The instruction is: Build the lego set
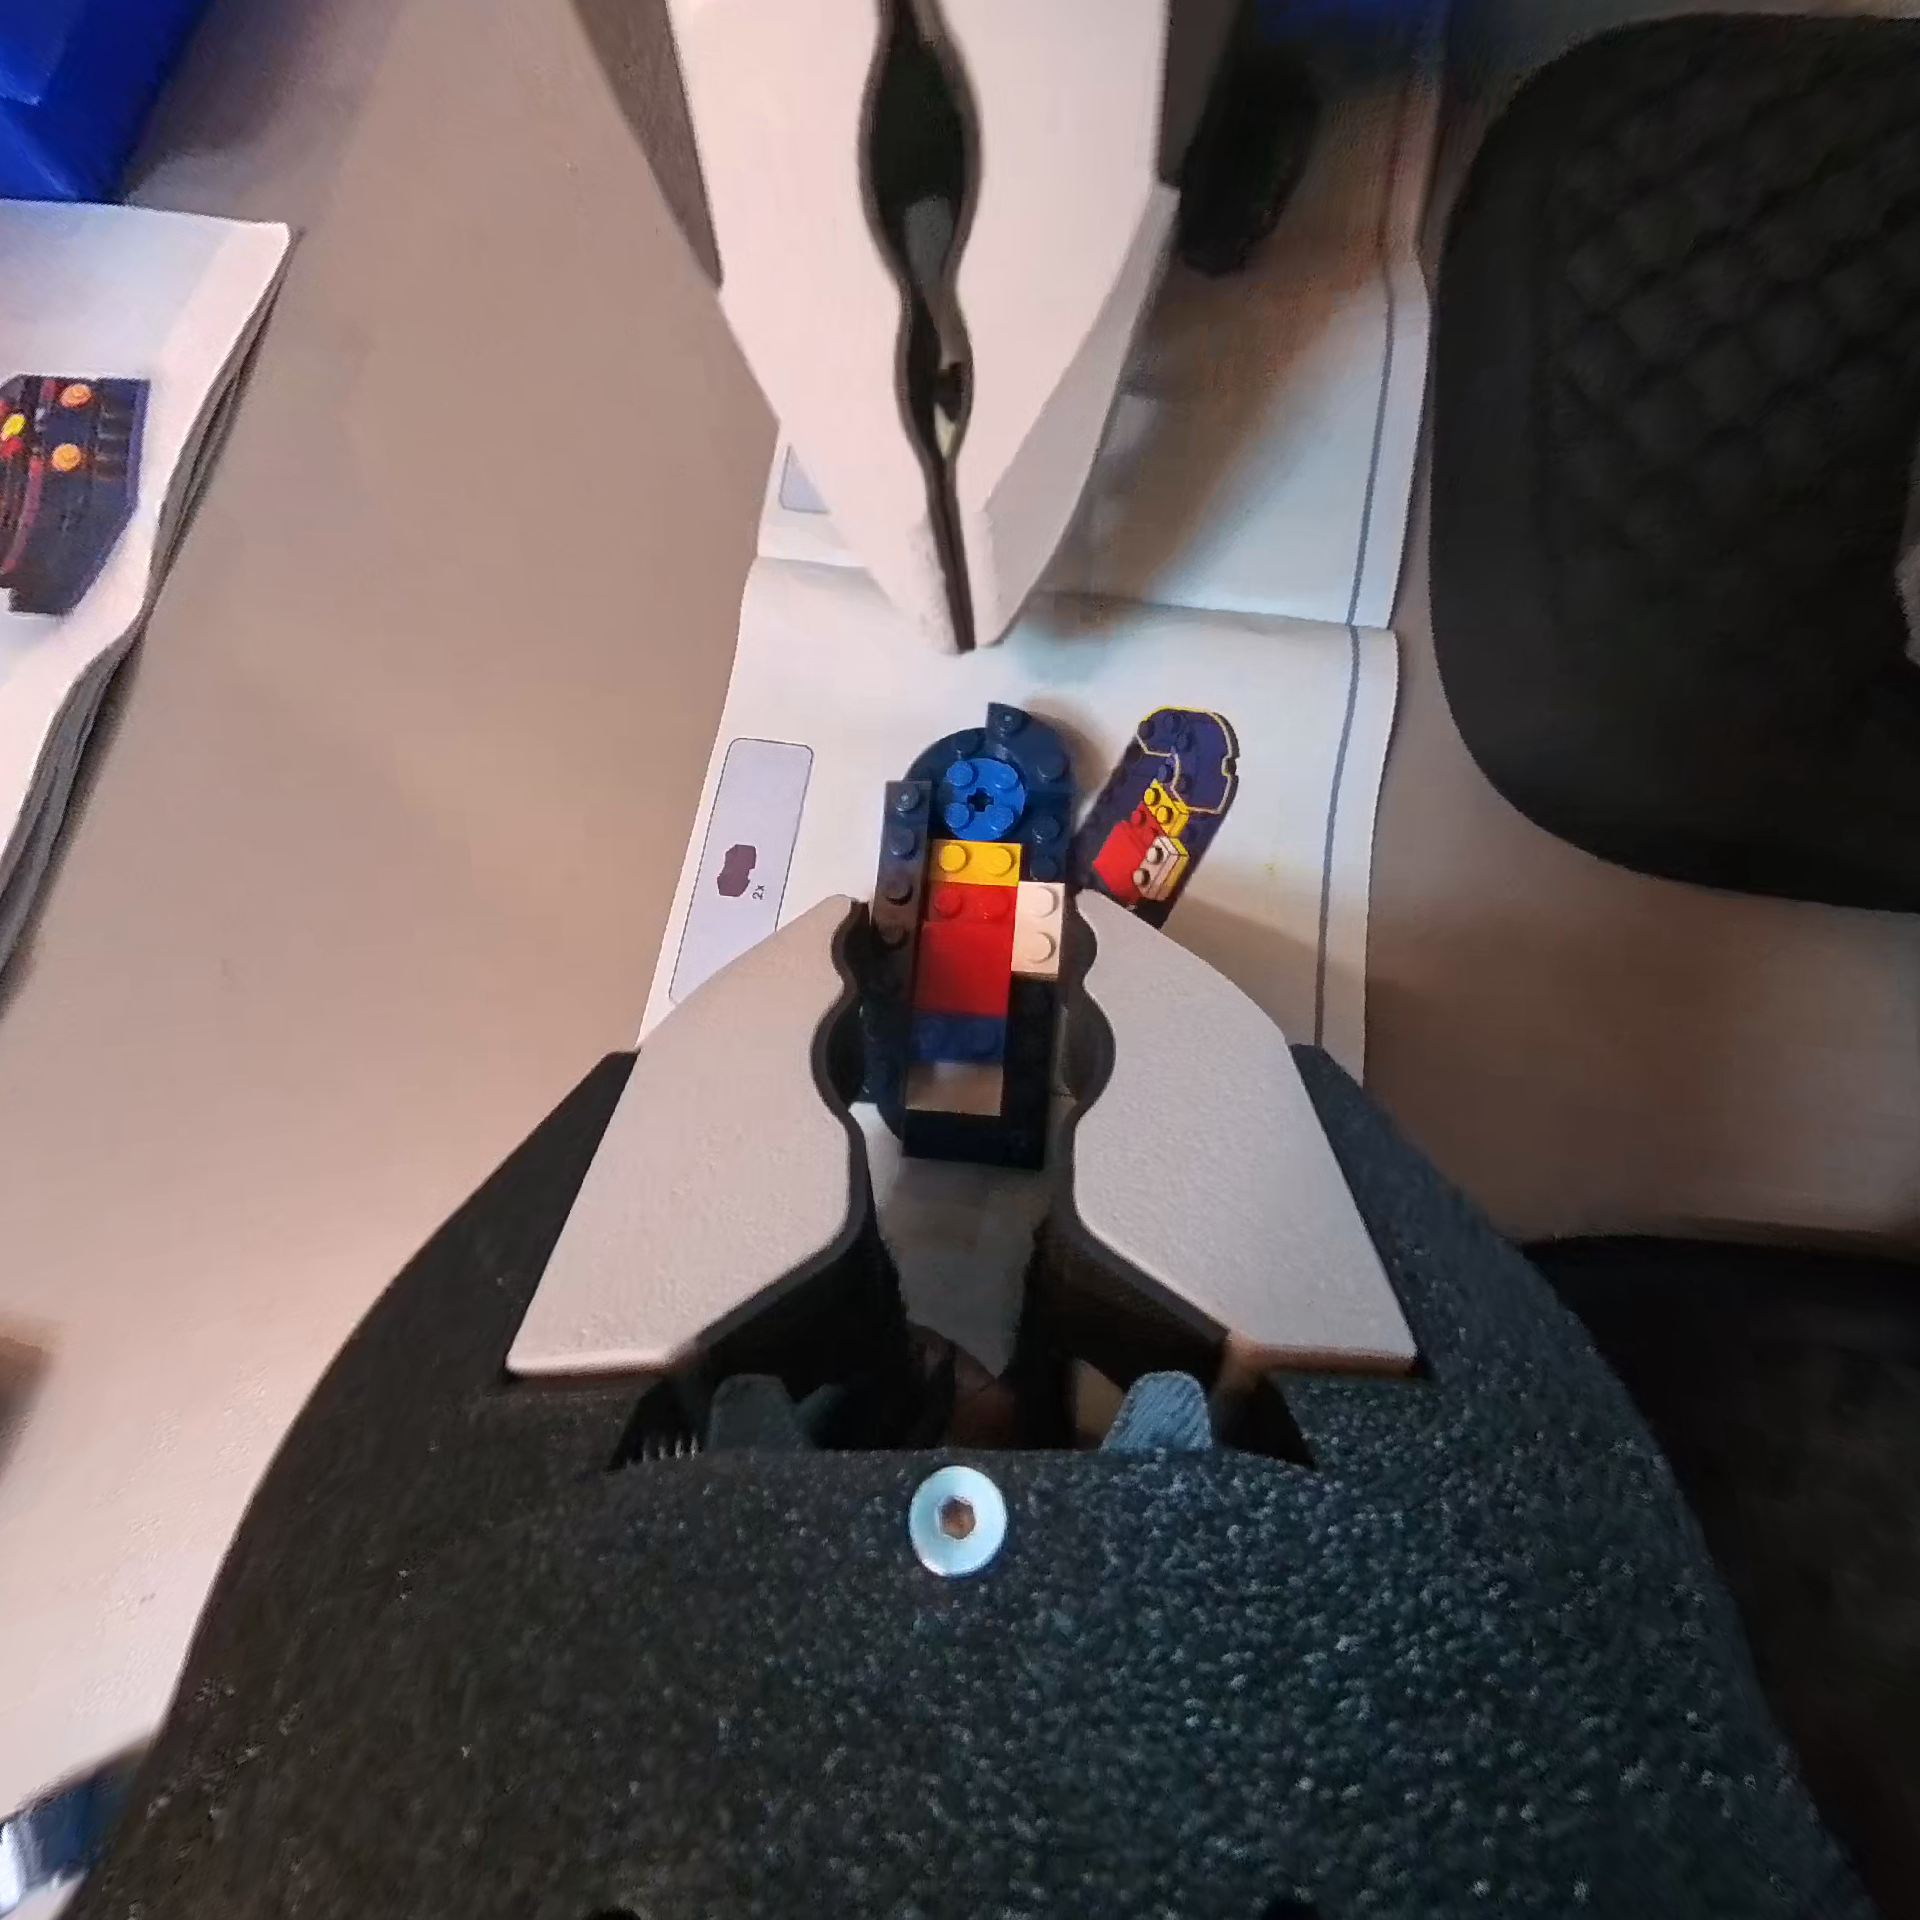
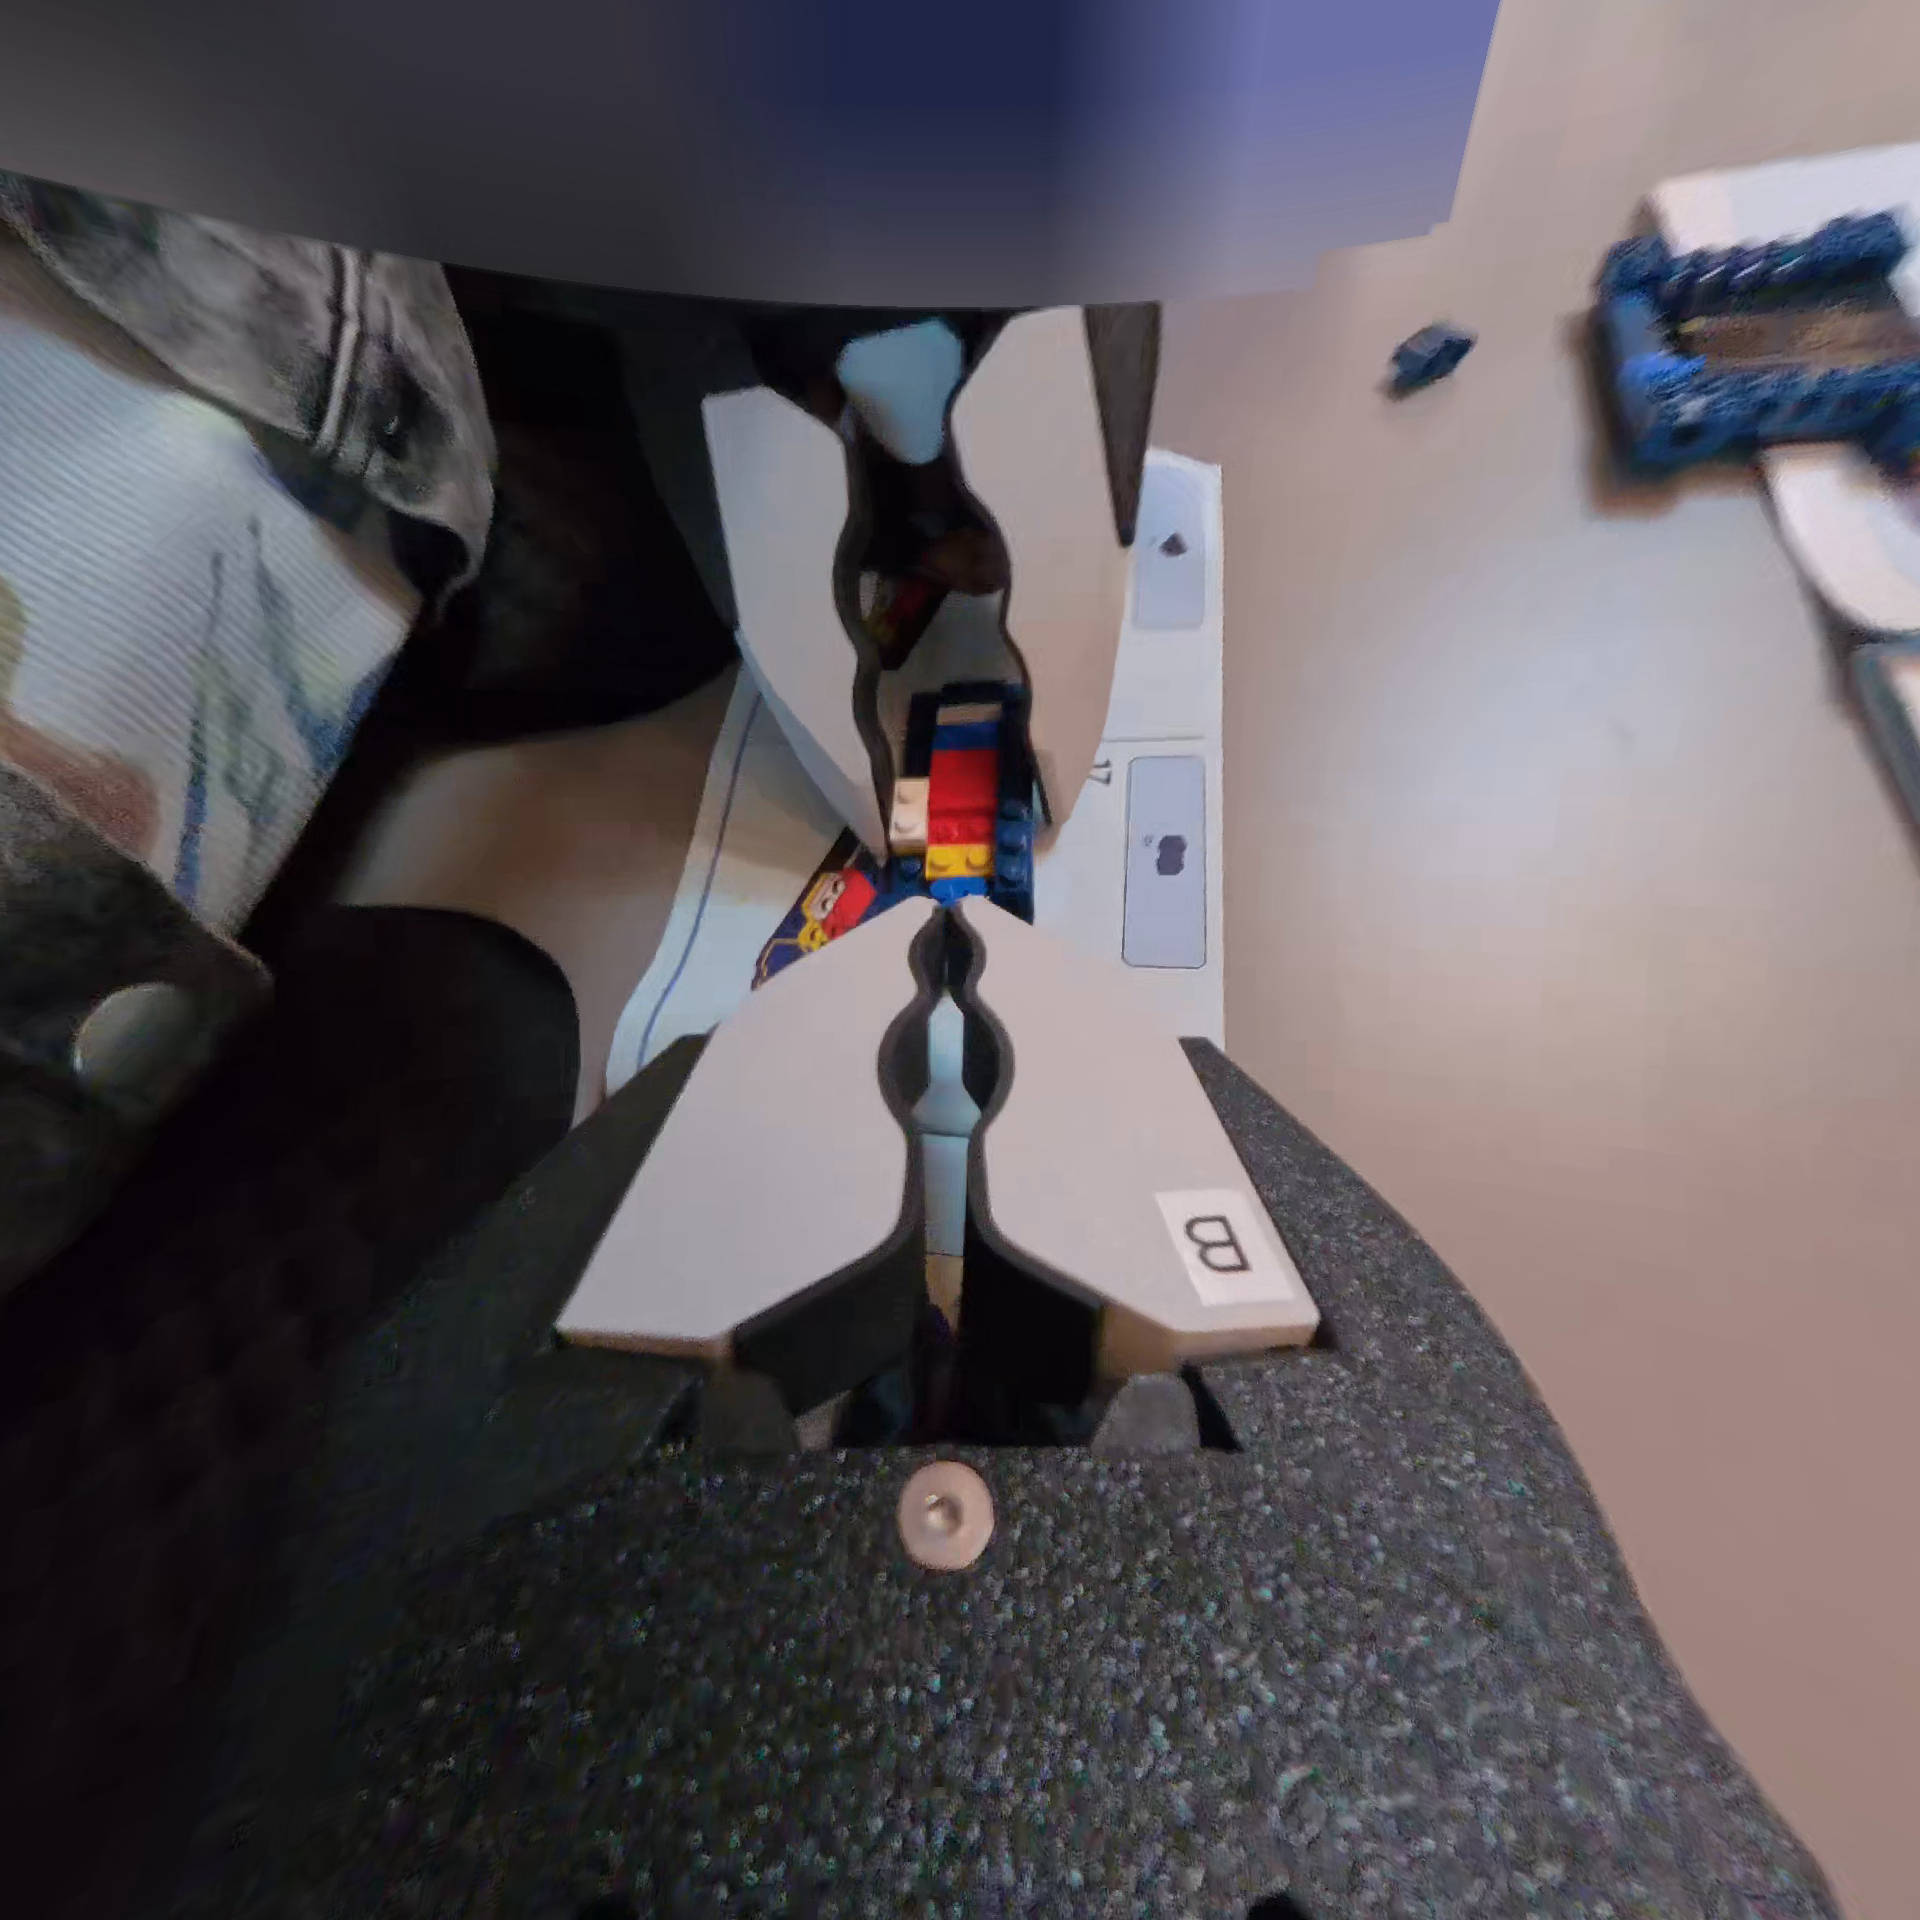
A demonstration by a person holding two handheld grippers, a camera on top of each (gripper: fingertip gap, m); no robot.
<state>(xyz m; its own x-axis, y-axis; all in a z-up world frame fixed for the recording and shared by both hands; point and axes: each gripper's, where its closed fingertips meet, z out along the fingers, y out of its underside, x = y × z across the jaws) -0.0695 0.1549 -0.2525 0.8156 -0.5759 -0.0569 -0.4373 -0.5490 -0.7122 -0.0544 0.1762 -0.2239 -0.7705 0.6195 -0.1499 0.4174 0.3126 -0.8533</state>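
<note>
My left gripper (image 1: 961,925) is shut on a small brick model (image 1: 971,935): a dark blue rounded plate with a round blue piece, yellow, red and white bricks on top. Its fingers (image 1: 727,1122) clamp the model's long sides, and the model lies over an open instruction booklet (image 1: 1195,665). My right gripper (image 2: 943,909) is shut, with nothing seen between its pads. Its tips hover just past the model's rounded end (image 2: 956,883). The right gripper also shows in the left wrist view (image 1: 961,634), pointing down at the model. The left gripper also shows in the right wrist view (image 2: 961,831).
A second booklet (image 1: 125,416) lies at the left on the beige table (image 1: 468,727). A black quilted cushion (image 1: 1683,468) is at the right. A loose dark blue piece (image 2: 1429,353) and a blue brick frame (image 2: 1756,343) lie farther off.
</note>
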